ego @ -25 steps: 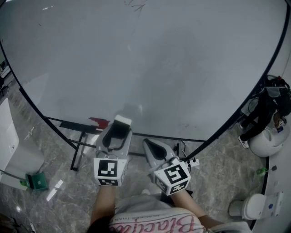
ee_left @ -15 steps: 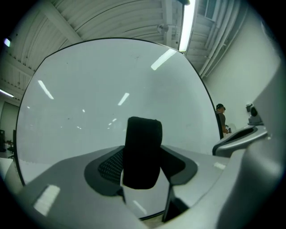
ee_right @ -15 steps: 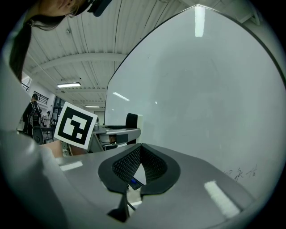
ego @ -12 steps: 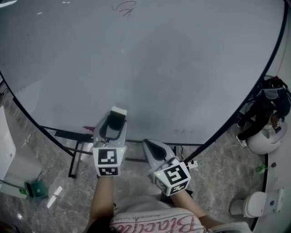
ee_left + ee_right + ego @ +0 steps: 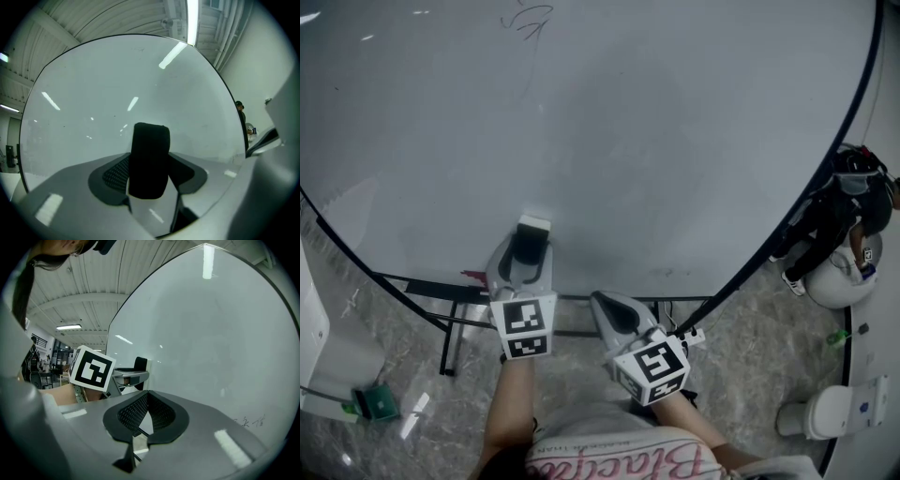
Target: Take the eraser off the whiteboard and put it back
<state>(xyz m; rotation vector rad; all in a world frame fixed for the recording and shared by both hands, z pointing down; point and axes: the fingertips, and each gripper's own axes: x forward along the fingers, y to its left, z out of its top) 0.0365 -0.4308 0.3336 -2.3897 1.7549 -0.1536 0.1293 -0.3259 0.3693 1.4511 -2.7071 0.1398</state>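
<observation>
My left gripper (image 5: 530,236) is shut on the eraser (image 5: 533,225), a block with a white back and a black felt face (image 5: 149,160). It holds the eraser close to the lower part of the whiteboard (image 5: 609,122); whether the felt touches the board I cannot tell. In the left gripper view the felt stands upright between the pads, with the board filling the view behind it. My right gripper (image 5: 602,302) is shut and empty, lower and to the right of the left one, below the board's bottom edge. In the right gripper view its jaws meet (image 5: 146,405), and the left gripper (image 5: 136,369) shows beyond.
A faint scribble (image 5: 525,19) marks the board near the top. The board's black stand (image 5: 450,314) runs under it on a marble floor. Dark gear and a white round object (image 5: 839,272) sit at the right. A green and white thing (image 5: 370,403) lies at the lower left.
My left gripper has carried the eraser up and forward toward the board, from below its bottom edge to in front of its lower surface. The right gripper has shifted slightly.
</observation>
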